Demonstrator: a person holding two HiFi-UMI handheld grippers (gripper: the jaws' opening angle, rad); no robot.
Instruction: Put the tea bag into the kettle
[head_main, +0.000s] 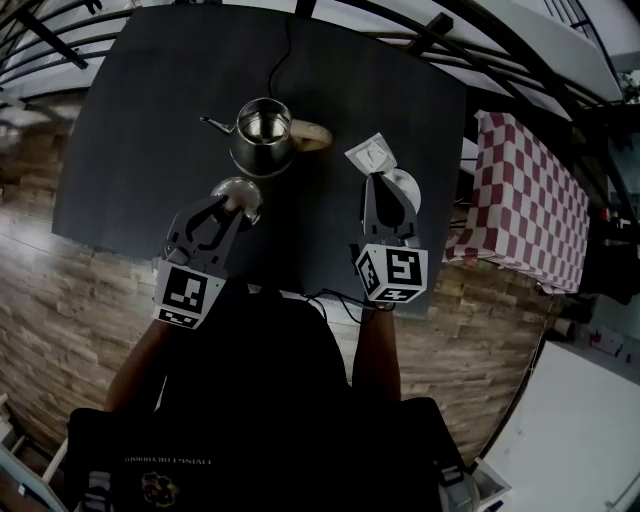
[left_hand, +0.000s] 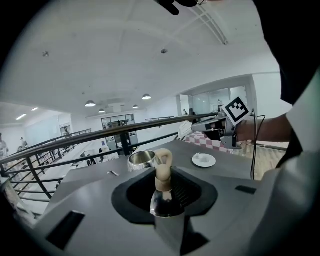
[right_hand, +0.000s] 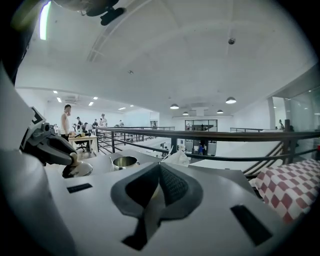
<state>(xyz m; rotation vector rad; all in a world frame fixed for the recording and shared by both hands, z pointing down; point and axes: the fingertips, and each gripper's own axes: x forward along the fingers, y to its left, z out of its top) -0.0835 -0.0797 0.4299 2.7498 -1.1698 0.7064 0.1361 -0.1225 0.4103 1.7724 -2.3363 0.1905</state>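
Open kettle (head_main: 262, 135) stands centre-frame on the table (head_main: 140, 120), mouth unobstructed. Left gripper (head_main: 232, 203) clamps the lid (head_main: 251, 198) below it; right gripper (head_main: 376, 180) pinches the tea bag (head_main: 371, 153) above a white saucer (head_main: 407, 187).

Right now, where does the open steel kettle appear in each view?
Head view: round steel kettle, above centre.
Left gripper view: centre, just beyond the jaws.
Right gripper view: left of centre.
Shared landmark: the steel lid held by the left tool.

Black top; left gripper (head_main: 232, 203) & right gripper (head_main: 373, 180) grey w/ black jaws; b/w marker cubes (head_main: 392, 273).
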